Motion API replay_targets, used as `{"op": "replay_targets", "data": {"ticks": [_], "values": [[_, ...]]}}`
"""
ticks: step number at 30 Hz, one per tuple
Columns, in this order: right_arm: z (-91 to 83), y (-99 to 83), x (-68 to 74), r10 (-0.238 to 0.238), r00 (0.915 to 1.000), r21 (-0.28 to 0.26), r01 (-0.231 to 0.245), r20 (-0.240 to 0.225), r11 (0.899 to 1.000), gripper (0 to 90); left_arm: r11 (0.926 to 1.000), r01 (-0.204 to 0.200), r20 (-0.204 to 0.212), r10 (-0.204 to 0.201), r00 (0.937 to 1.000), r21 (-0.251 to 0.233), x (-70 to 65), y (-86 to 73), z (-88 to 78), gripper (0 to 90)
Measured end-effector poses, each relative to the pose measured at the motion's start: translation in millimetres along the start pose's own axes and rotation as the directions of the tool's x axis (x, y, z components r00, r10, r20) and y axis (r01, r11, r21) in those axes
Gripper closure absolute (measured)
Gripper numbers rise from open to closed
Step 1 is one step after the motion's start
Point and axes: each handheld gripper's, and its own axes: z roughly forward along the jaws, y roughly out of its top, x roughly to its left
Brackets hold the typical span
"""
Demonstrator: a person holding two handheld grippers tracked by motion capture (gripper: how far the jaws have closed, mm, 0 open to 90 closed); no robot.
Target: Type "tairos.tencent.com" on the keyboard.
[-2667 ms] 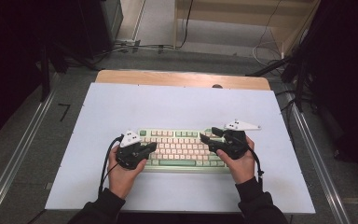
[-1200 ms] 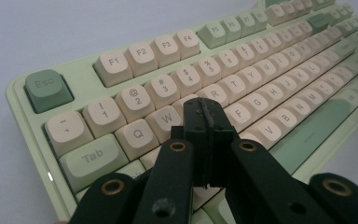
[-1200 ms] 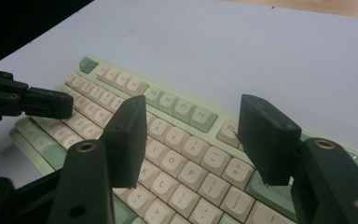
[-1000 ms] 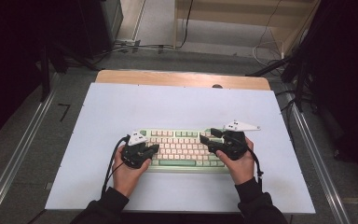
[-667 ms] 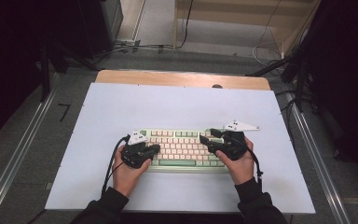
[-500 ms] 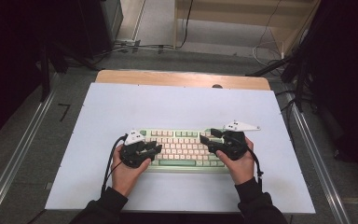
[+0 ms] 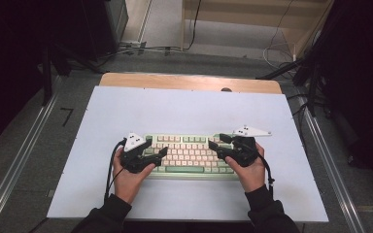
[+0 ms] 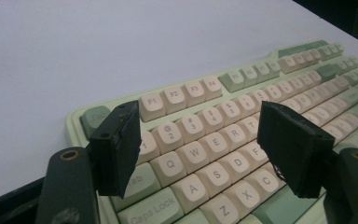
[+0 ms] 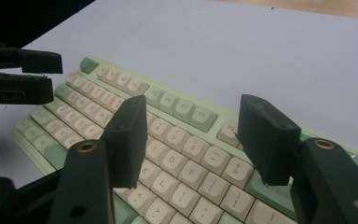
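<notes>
Now, over the white counter point(image 7: 184, 107):
Left tool point(image 8: 200, 144): jaws just spread wide, nothing between, above Q-W-E keys.
Right tool point(image 9: 193, 135): jaws apart, empty, over right-hand keys.
Keyboard point(image 7: 189, 153): green and cream, flat, near the counter's front edge.

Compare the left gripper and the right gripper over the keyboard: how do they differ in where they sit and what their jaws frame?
The left gripper hovers over the keyboard's left end; the right gripper over its right end. The left gripper's jaws, just opened, frame letter keys such as W and E; the right gripper's frame O and P. The left gripper's grey plate lies near its hand; the right gripper's juts outward. Both are open, holding nothing.
</notes>
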Motion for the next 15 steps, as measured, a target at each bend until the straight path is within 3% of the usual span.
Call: {"op": "replay_targets", "data": {"ticks": [8, 11, 15], "values": [[-5.4, 1.3, 1.4, -0.009, 0.9999, -0.007, 0.009, -0.004, 1.000, 48.2, 0.9998, 0.019, -0.027, -0.019, 0.9994, -0.006, 4.9, -1.3, -1.7, 30.7], [-6.7, -0.1, 2.1, -0.013, 0.9999, -0.007, 0.013, -0.003, 1.000, 53.4, 0.9997, 0.023, -0.032, -0.023, 0.9992, -0.012, 6.2, -1.4, -2.5, 30.7], [-7.8, -3.4, 1.2, -0.019, 0.9998, -0.005, 0.019, 0.000, 1.000, 67.2, 0.9996, 0.024, -0.039, -0.025, 0.9989, -0.014, 7.2, -1.6, -3.1, 30.7]]}}
